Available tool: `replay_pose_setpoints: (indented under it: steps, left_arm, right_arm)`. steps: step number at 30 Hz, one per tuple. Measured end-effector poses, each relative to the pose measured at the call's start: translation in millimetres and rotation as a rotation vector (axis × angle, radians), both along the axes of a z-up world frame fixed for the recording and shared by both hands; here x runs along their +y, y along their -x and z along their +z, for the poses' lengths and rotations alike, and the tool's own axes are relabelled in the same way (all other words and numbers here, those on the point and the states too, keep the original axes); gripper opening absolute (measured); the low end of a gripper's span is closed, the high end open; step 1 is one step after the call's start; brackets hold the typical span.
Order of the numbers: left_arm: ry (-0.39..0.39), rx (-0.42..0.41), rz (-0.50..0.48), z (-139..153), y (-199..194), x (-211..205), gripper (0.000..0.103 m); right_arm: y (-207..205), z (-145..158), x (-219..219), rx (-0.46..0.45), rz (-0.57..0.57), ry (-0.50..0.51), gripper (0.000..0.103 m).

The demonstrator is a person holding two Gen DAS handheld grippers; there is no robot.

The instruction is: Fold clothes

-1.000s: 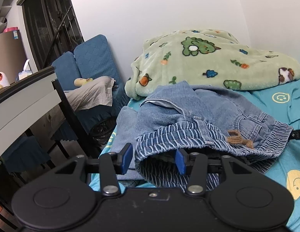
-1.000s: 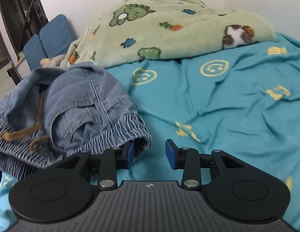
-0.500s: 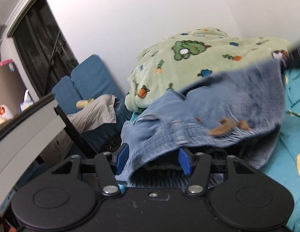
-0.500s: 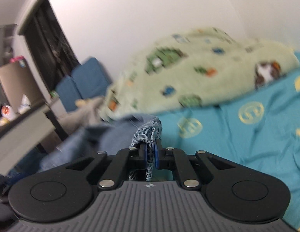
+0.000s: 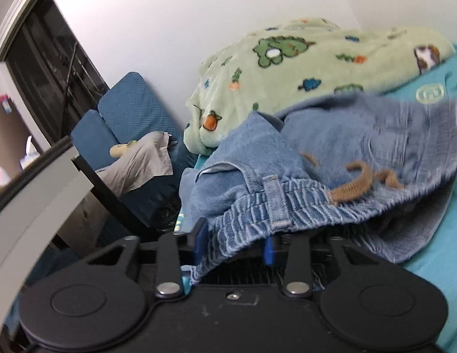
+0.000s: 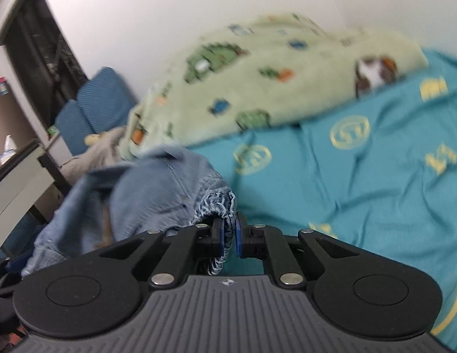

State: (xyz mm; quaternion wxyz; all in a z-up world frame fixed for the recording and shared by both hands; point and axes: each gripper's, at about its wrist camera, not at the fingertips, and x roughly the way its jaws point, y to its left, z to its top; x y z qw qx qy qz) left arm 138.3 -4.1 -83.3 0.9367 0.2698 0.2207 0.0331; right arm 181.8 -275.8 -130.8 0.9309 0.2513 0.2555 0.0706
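Left wrist view showed the left gripper (image 5: pixel 234 239) with its blue fingers (image 5: pixel 200 236) spread well apart, the elastic waistband of the denim shorts (image 5: pixel 340 153) draped between and over them; whether the pads pressed on the cloth could not be told, as the jaws stood wide and the fabric merely lay across the gap. A brown drawstring (image 5: pixel 356 184) hung from the front of the waistband, and a belt loop sat upright on the gathered elastic just above the fingers. The shorts were bunched in a heap on the teal bedsheet (image 5: pixel 434 253), their far edge blurred. Behind them lay a pale green fleece blanket (image 5: pixel 302 67) printed with dinosaurs and carrots, piled against the white wall. To the left stood blue cushions (image 5: pixel 128 117) with a grey cloth (image 5: pixel 140 166) thrown over the lower one, and a dark window frame beyond. Right wrist view showed the right gripper (image 6: pixel 227 235) with its jaws drawn nearly together, pinching a fold of the gathered waistband of the denim shorts (image 6: pixel 157 194); the ruffled edge stood up between the blue pads and a short end hung below them. The rest of the garment trailed off to the left of the gripper, raised off the teal bedsheet (image 6: pixel 361 194), which carried yellow smiley prints. The green blanket (image 6: pixel 272 82) appeared blurred at the back.
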Motion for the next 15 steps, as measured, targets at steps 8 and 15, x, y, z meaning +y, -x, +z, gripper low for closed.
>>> replay_pose_setpoints:
  steps: [8,15]
  left_arm:
    - [0.367,-0.072,0.069,40,12,30,0.011]
    - [0.424,-0.023,0.153,36,19,38,0.013]
  right_arm:
    - [-9,-24,3,0.073,0.005,-0.010,0.019]
    - [-9,-27,6,0.032,0.014,-0.019,0.009]
